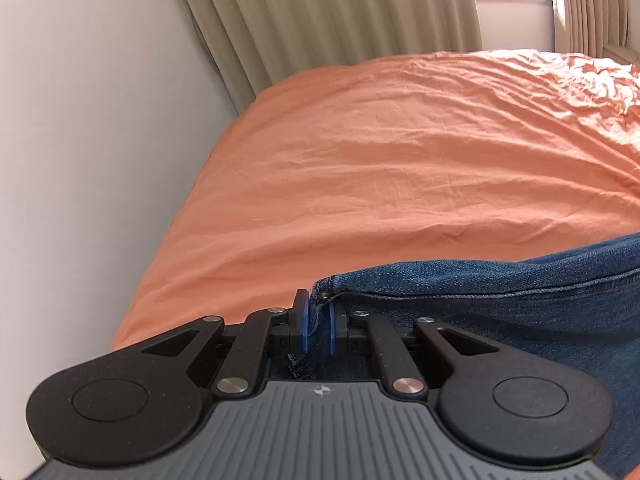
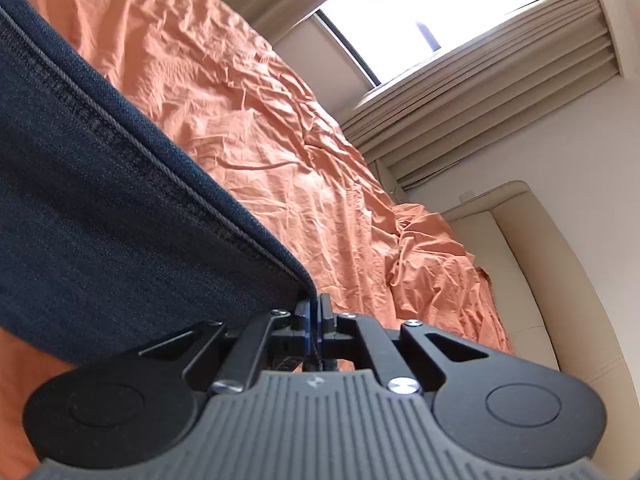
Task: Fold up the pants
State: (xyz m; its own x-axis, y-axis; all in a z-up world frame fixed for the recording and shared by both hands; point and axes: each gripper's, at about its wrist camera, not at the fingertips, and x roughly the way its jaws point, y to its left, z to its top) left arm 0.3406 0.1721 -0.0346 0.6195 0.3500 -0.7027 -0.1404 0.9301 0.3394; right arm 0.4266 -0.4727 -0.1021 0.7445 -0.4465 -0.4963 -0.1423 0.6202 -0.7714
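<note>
Dark blue denim pants (image 1: 500, 304) hang stretched between my two grippers above an orange bed sheet (image 1: 400, 152). My left gripper (image 1: 319, 322) is shut on a stitched corner of the pants, and the cloth runs off to the right in the left wrist view. In the right wrist view the pants (image 2: 100, 208) fill the left side, with a hemmed edge running diagonally down to my right gripper (image 2: 314, 316), which is shut on their corner. How the pants hang below the grippers is hidden.
The orange sheet (image 2: 280, 152) is wrinkled, most of all toward the far end. A pale wall (image 1: 80, 160) borders the bed on one side. Beige curtains (image 1: 320, 12) and a bright window (image 2: 432, 12) stand beyond it. A cream padded headboard (image 2: 532, 280) lies at the right.
</note>
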